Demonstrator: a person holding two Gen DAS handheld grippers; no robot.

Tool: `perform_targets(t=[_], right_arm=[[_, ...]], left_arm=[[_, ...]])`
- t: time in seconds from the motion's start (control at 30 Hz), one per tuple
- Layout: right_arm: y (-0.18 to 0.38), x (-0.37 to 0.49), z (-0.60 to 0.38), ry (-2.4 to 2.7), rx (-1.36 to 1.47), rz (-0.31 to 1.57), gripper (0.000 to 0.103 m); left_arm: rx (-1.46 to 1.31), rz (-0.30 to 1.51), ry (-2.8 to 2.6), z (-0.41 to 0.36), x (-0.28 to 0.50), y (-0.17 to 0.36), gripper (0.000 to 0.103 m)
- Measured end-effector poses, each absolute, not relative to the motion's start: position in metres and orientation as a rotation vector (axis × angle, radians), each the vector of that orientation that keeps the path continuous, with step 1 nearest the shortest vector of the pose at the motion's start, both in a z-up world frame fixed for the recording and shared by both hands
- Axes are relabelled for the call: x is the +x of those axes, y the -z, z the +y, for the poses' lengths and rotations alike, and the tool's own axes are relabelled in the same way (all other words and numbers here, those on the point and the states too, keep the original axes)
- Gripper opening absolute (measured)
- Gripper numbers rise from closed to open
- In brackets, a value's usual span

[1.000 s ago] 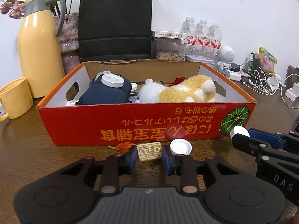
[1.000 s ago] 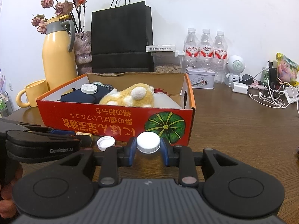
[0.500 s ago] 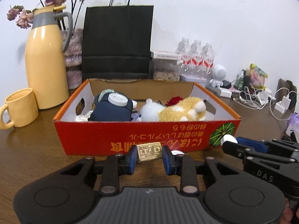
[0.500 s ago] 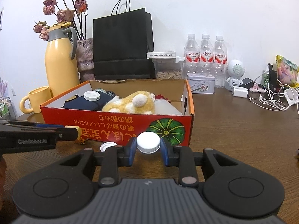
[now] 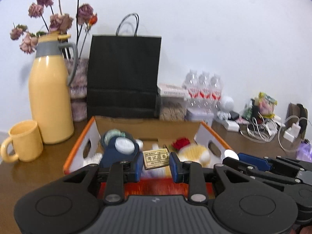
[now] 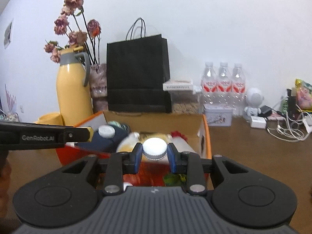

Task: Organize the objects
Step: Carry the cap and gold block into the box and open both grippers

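Note:
My left gripper (image 5: 155,160) is shut on a small tan labelled eraser (image 5: 156,159), held in the air above the front wall of the red cardboard box (image 5: 80,150). My right gripper (image 6: 154,152) is shut on a white bottle cap (image 6: 155,148), also raised over the box (image 6: 206,136). Inside the box lie a dark blue pouch (image 5: 115,156) with a white lid on it (image 5: 124,145), a yellow and white plush toy (image 5: 195,153) and a red flower (image 5: 180,143). The right gripper shows at the right edge of the left wrist view (image 5: 232,155).
Behind the box stand a yellow thermos jug (image 5: 50,97), a yellow mug (image 5: 23,141), a vase of dried roses (image 6: 97,89), a black paper bag (image 5: 124,78), water bottles (image 6: 222,85) and a small tin (image 6: 218,115). Cables and chargers (image 6: 286,126) lie on the brown table to the right.
Both grippers have risen from table level in front of the box to above its front wall, still holding the eraser and the cap. The loose white cap on the table is out of sight.

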State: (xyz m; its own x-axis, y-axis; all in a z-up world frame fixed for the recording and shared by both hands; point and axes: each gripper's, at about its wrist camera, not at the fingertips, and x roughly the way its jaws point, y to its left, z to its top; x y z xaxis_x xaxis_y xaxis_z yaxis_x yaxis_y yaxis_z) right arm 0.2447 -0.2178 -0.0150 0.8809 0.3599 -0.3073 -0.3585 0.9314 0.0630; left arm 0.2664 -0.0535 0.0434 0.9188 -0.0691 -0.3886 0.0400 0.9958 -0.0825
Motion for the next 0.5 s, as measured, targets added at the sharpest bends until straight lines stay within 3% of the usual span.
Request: perform_targets(t=[0.2, 0.5], right_arm=[[-0.002, 0.274, -0.199, -0.377, -0.014, 0.245, 0.028], [0.010, 0.325, -0.188, -0.387, -0.008, 0.290, 0.028]], left_arm=[[-0.096, 0.354, 0.005, -0.044, 0.297, -0.053, 0.027], [-0.079, 0.362, -0.037, -0.031, 0.348, -0.045, 0.027]])
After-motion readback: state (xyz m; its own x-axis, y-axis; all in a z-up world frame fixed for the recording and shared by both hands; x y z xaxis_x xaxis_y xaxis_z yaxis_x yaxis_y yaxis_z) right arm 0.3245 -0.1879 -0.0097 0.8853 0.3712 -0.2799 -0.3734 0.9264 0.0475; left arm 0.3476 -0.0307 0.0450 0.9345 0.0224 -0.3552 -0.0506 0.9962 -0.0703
